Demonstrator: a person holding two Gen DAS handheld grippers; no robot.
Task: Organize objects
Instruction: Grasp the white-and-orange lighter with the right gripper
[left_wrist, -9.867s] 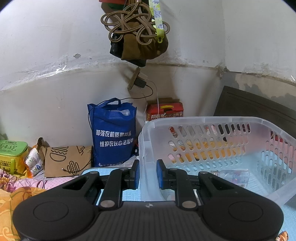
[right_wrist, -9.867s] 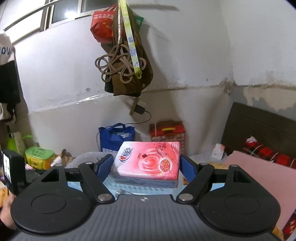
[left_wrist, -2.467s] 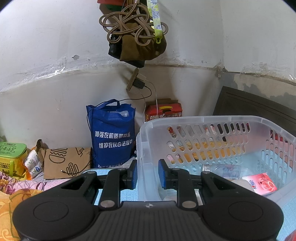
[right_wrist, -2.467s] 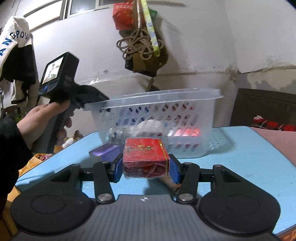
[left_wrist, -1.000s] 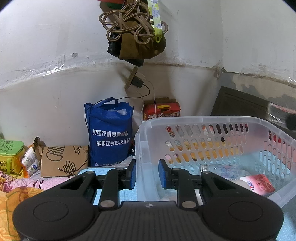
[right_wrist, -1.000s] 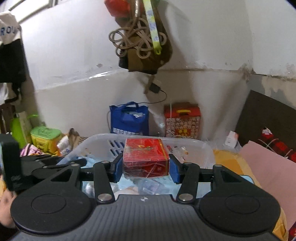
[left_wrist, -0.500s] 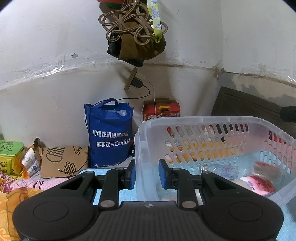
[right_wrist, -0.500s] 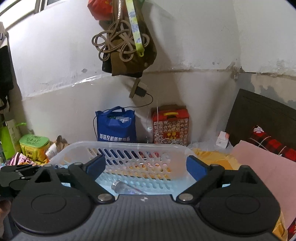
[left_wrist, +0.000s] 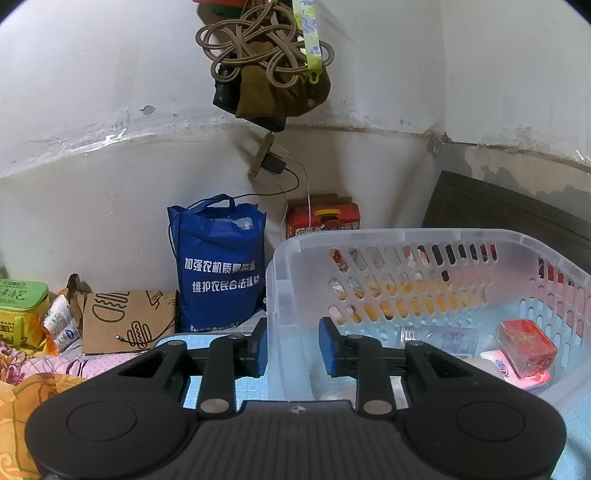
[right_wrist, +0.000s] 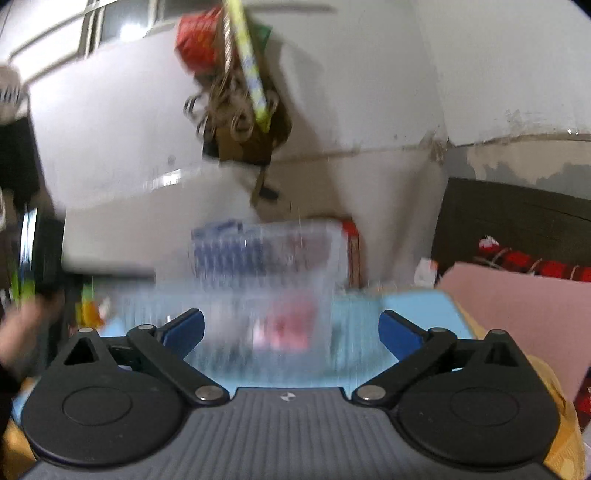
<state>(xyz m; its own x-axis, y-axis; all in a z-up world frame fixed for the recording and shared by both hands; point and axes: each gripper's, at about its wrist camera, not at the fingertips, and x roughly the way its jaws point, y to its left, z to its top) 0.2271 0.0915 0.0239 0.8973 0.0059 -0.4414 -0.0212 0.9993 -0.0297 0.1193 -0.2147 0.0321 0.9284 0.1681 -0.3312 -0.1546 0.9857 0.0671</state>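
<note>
Clear perforated plastic basket (left_wrist: 424, 236): set on the light-blue bench (right_wrist: 417, 306); its near wall is clamped between the narrowed jaws of the left gripper (left_wrist: 290, 345), judged a steadying hold for loading.

Red cellophane-wrapped box (left_wrist: 526, 347): lies inside the basket at its right end, tilted on a pink tissue pack (left_wrist: 513, 373); a clear plastic bottle (left_wrist: 439, 338) rests beside them.

Right gripper (right_wrist: 291, 330): jaws spread wide, nothing held, facing the basket (view blurred, contents indistinct).

Blue tote bag (left_wrist: 218, 266): stands against the wall behind, apart from the basket.
</note>
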